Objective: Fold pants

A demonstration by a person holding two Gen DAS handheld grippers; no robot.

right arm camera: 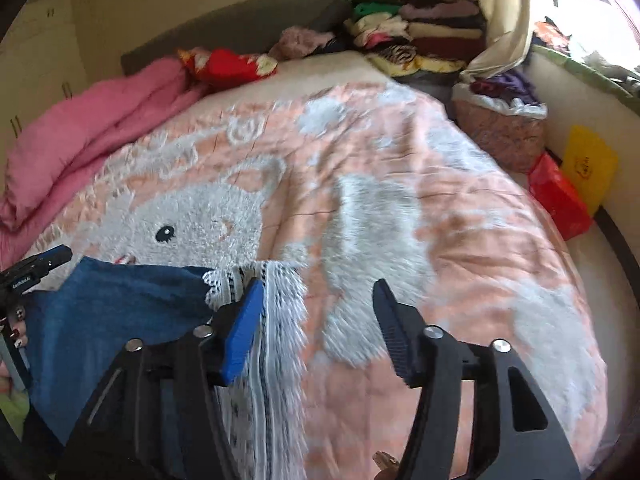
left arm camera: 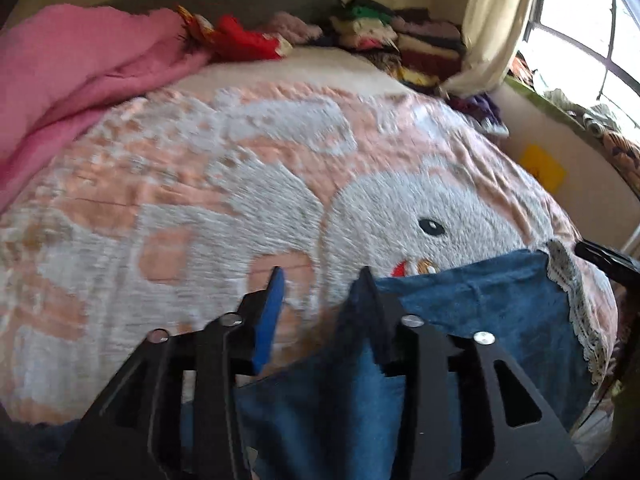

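Denim pants [left arm camera: 472,304] with a white lace hem [right arm camera: 256,312] lie at the near edge of the pink bunny blanket [right arm camera: 360,160]. Left gripper [left arm camera: 320,300] and right gripper [right arm camera: 316,320] both stand parted, clasping nothing, fabric brushing their inner fingers. A fold looks just laid; next comes regripping an edge. Folded clothes [right arm camera: 420,28] sit far ahead.

Pants [right arm camera: 112,304]: blue denim cloth, matt, with a white lace fringe [right arm camera: 276,320] at 3 o'clock. Bedspread [right arm camera: 400,208]: peach cloth, fluffy grey-white pile. Right tool [right arm camera: 318,292]: matt black plastic, blue ribbed pads, shiny metal rivets. Pink quilt [left arm camera: 60,92]: soft crinkled cloth.
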